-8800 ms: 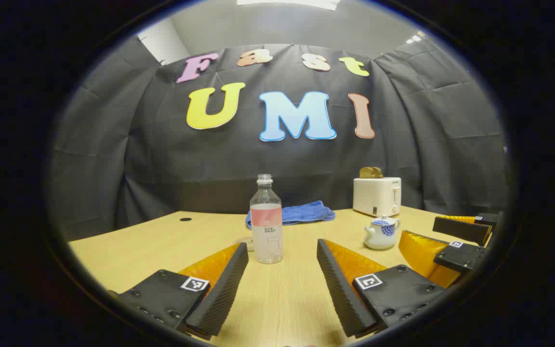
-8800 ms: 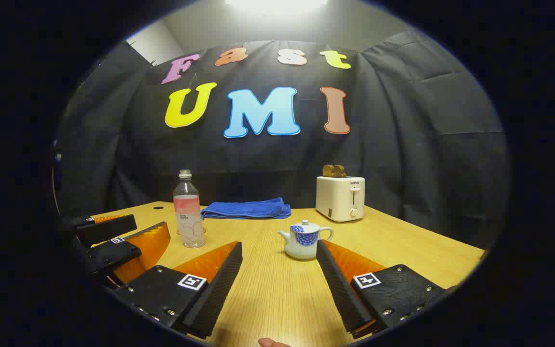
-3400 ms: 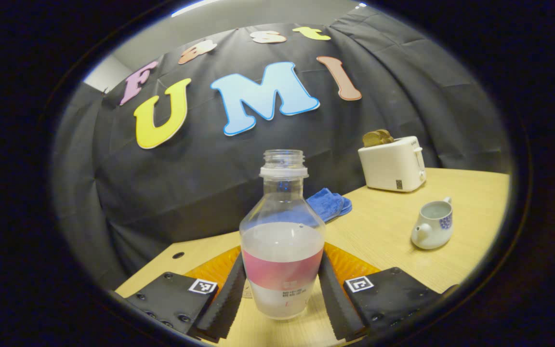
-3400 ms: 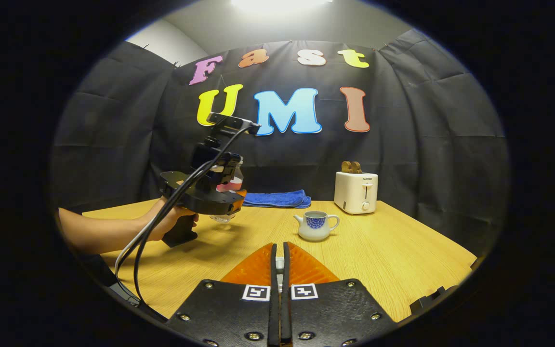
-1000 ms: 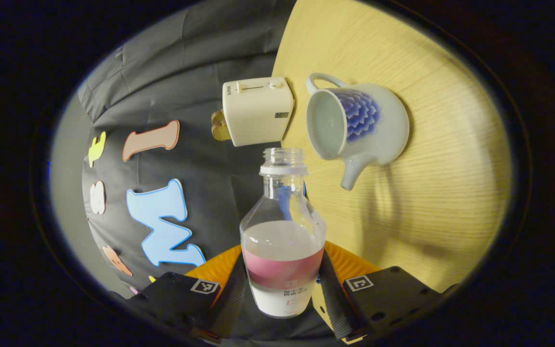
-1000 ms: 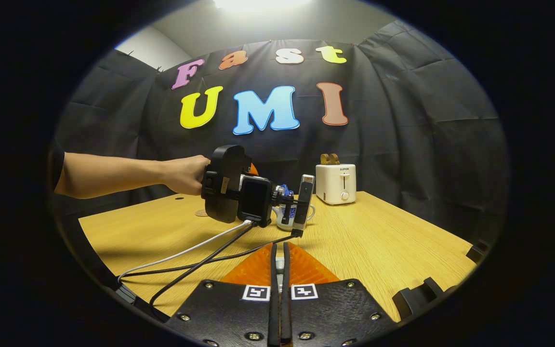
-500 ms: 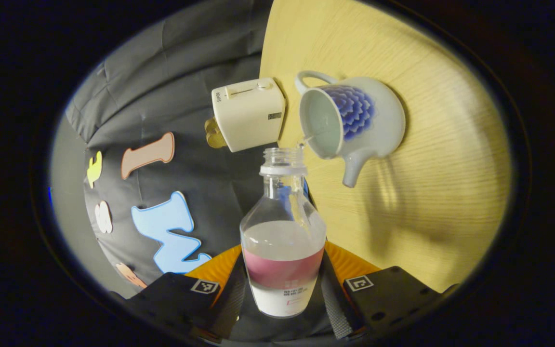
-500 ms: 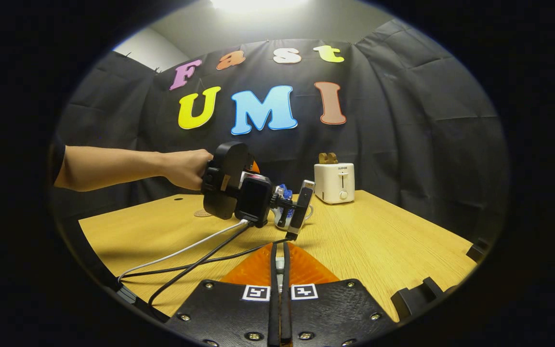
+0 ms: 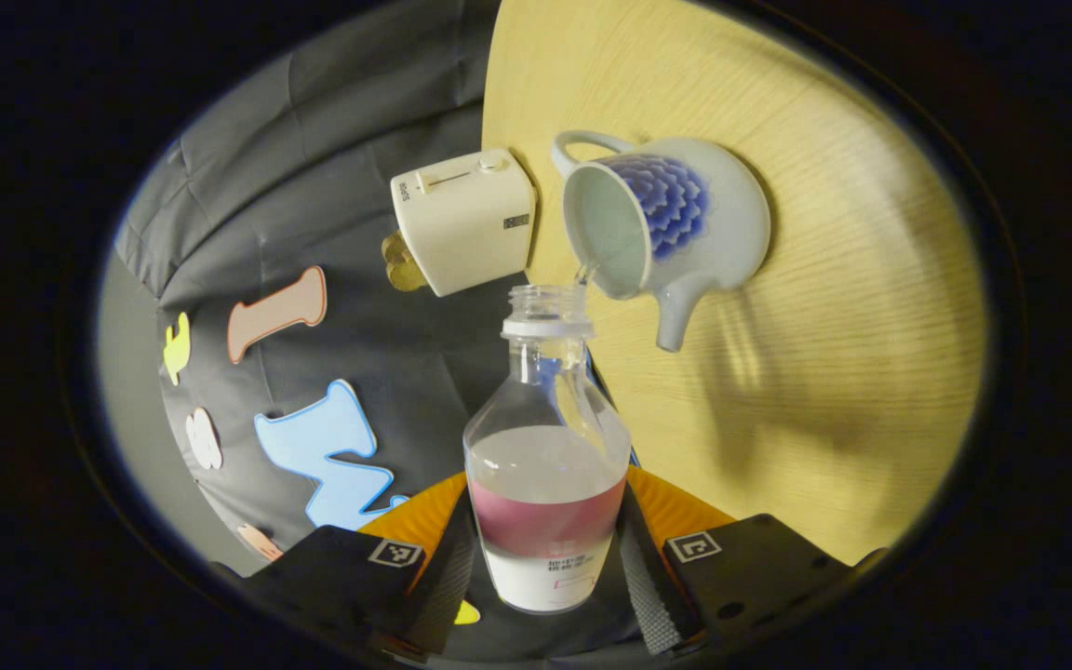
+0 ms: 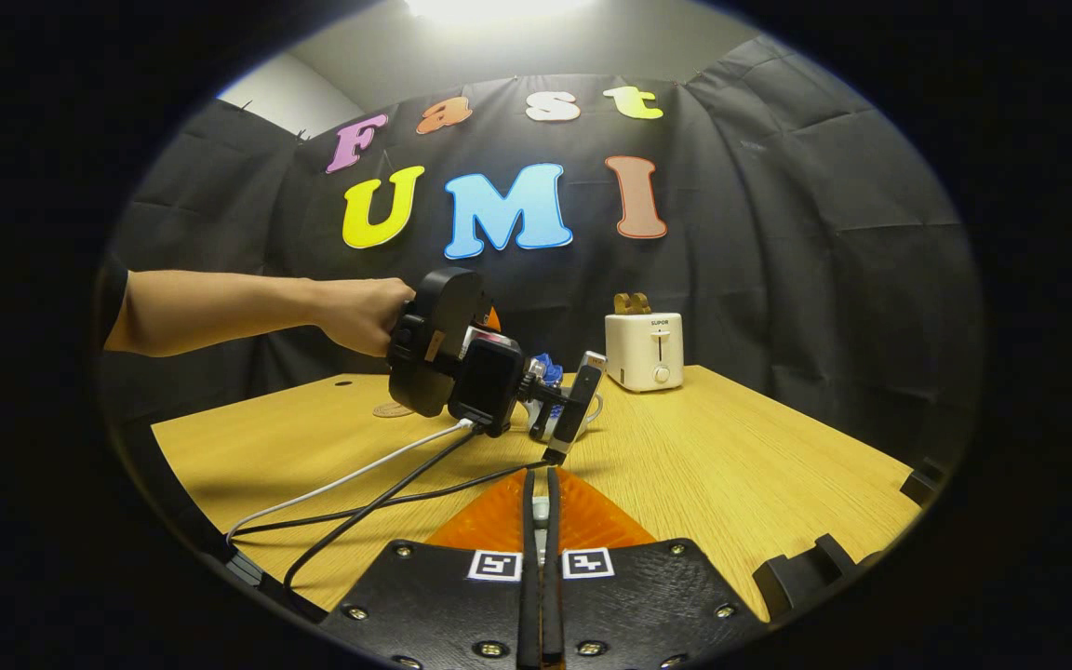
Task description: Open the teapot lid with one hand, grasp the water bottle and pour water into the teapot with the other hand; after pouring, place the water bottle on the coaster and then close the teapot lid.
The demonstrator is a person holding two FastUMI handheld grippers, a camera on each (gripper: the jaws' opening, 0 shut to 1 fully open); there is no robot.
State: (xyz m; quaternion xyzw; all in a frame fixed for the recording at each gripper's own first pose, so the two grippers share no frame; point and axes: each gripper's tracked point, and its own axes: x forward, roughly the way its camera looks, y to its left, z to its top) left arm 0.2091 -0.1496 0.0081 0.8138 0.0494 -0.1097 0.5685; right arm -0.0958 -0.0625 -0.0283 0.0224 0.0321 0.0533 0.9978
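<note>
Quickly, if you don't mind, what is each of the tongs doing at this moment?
Left tongs: closed on the water bottle, tipped toward the teapot.
Right tongs: closed, something pale barely visible between the fingers; what it is cannot be told.

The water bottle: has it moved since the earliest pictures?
Yes. The water bottle was carried rightward from the coaster, toward the toaster, and tipped over the teapot.
</note>
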